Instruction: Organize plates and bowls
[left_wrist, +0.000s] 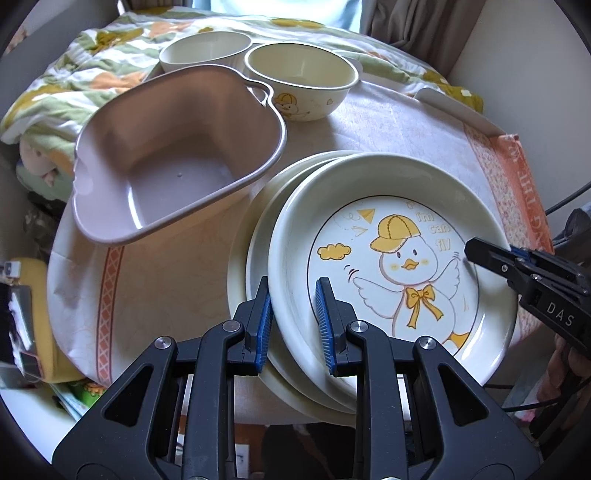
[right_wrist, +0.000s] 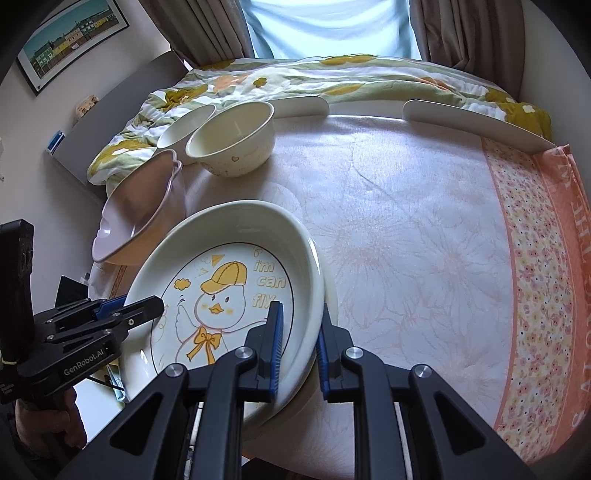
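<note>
A cream plate with a yellow-capped duck (left_wrist: 399, 266) lies on top of a stack of plates (left_wrist: 255, 236) near the table's front edge. My left gripper (left_wrist: 293, 295) straddles the top plate's left rim, jaws a little apart around it. My right gripper (right_wrist: 299, 325) straddles the same duck plate (right_wrist: 229, 280) at its right rim, and also shows in the left wrist view (left_wrist: 480, 251). The left gripper also shows in the right wrist view (right_wrist: 147, 306). Two cream bowls (left_wrist: 301, 79) (left_wrist: 205, 50) stand at the back left.
A mauve plastic tub (left_wrist: 173, 155) sits tilted at the left, next to the plates. The table has a pink floral cloth (right_wrist: 424, 229). A bed with a flowered quilt (right_wrist: 295, 77) lies beyond. White guard rails (right_wrist: 472, 122) line the far edge.
</note>
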